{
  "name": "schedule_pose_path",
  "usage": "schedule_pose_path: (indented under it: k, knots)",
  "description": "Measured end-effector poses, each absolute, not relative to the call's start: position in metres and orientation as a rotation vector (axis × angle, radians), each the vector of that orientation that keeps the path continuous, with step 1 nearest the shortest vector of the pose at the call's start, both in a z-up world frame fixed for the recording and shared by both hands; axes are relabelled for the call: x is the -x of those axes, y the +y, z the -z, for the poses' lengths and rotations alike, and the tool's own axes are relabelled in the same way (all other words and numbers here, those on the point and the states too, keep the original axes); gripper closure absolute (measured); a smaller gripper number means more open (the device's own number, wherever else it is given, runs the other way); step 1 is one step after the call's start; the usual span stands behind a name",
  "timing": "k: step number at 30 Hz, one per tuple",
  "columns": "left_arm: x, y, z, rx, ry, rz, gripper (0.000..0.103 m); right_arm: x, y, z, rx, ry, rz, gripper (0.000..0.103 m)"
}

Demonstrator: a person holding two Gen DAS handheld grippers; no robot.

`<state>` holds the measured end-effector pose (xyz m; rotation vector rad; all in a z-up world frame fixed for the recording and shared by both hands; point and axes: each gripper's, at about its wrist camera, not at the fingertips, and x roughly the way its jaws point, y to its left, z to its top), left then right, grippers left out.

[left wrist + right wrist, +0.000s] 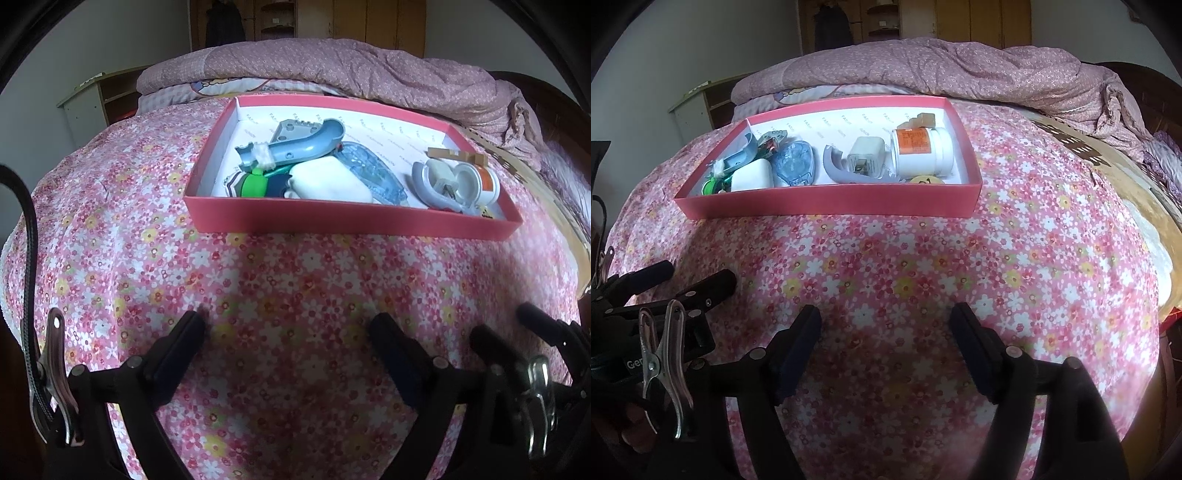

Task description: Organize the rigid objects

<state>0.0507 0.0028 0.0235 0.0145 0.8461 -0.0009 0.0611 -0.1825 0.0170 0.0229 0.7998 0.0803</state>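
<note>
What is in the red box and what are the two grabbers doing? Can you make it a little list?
Place: a bed with a flowery pink sheet
Box: red box, open on top, lying on the sheet
In the box: white bottle with orange label on its side, white charger plug, clear blue case, grey-blue curved toy piece, green piece
Left gripper: open, holding nothing, apart from the box
Right gripper: open, holding nothing, apart from the box

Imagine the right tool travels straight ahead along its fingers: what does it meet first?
Probably the near wall of the red box. The right tool is open and empty above the floral bedsheet, which may touch first if the tool is angled downward; depth is unclear.
</note>
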Motion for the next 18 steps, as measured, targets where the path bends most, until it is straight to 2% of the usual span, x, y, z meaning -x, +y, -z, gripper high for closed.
schedule_pose_path:
  k: [18]
  knots:
    - [-0.0510,0.0030,-0.0227,-0.007,0.846,-0.002,0.007,-0.0617,-0.1812,-0.0166,-0.022,0.797,-0.084,0.023]
